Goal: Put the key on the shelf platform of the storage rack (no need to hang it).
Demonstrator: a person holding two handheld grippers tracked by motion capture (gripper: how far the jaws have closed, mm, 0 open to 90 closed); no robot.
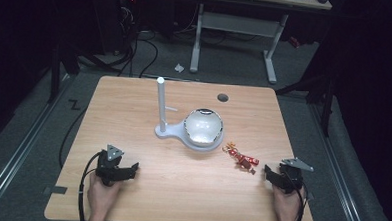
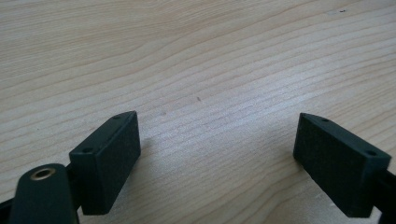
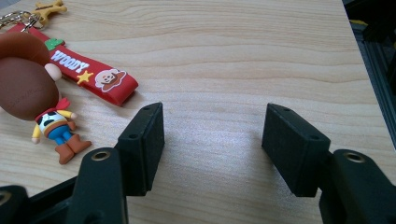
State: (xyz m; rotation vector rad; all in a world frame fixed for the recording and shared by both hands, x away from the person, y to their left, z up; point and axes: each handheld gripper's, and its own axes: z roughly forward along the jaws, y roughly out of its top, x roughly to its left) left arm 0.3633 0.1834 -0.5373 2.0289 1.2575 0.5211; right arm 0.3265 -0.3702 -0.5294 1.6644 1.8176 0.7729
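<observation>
Two grippers rest low on the table (image 1: 145, 198), jaws spread and empty — my left gripper (image 2: 217, 154) over bare wood, my right gripper (image 3: 212, 140) nearer the Woody keychain (image 3: 42, 88), which lies ahead-left of it, red strap (image 3: 95, 77) running crosswise.

Dim room, grey floor (image 1: 28, 128), white-legged desk (image 1: 238, 22)

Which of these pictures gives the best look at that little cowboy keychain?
The right gripper view: the keychain lies close up there, showing its brown hat, small figure, red strap and metal ring. The high view shows the keychain as a small red blur on the table. The left gripper view faces bare wood.
</observation>
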